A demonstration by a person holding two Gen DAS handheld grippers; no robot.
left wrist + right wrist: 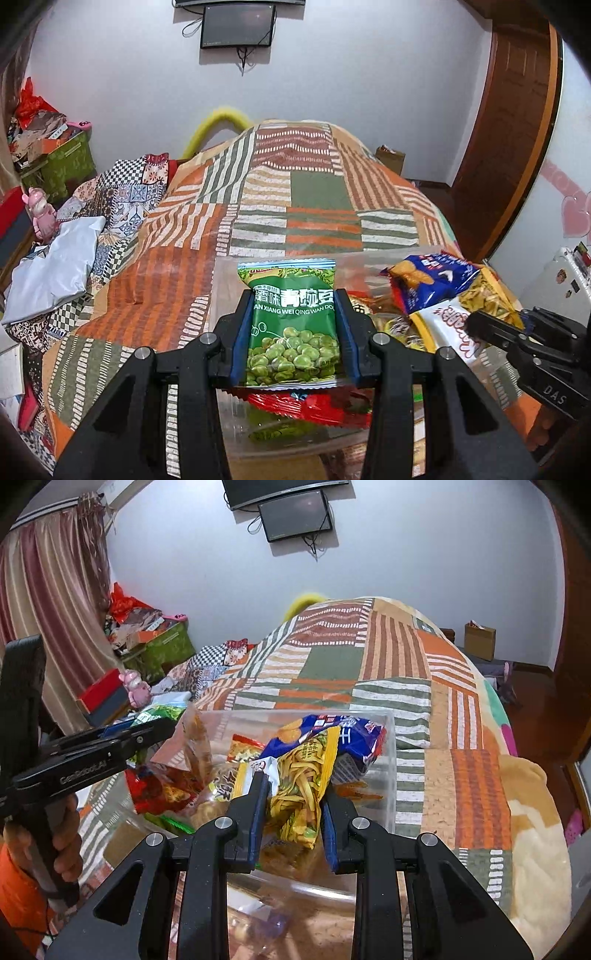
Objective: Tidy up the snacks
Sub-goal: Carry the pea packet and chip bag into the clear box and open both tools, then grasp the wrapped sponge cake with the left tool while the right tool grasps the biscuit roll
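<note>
Two black grippers, left gripper [293,332] and right gripper [293,814]; one green pea packet [293,325]; one yellow snack packet [299,786]; one blue chip bag [332,734]; one clear plastic bin [391,775].

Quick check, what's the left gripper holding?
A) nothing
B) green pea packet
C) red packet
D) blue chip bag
B: the left gripper is shut on the green pea packet, its blue pads pressed on both sides, above the clear bin; the blue chip bag lies in the bin.
</note>
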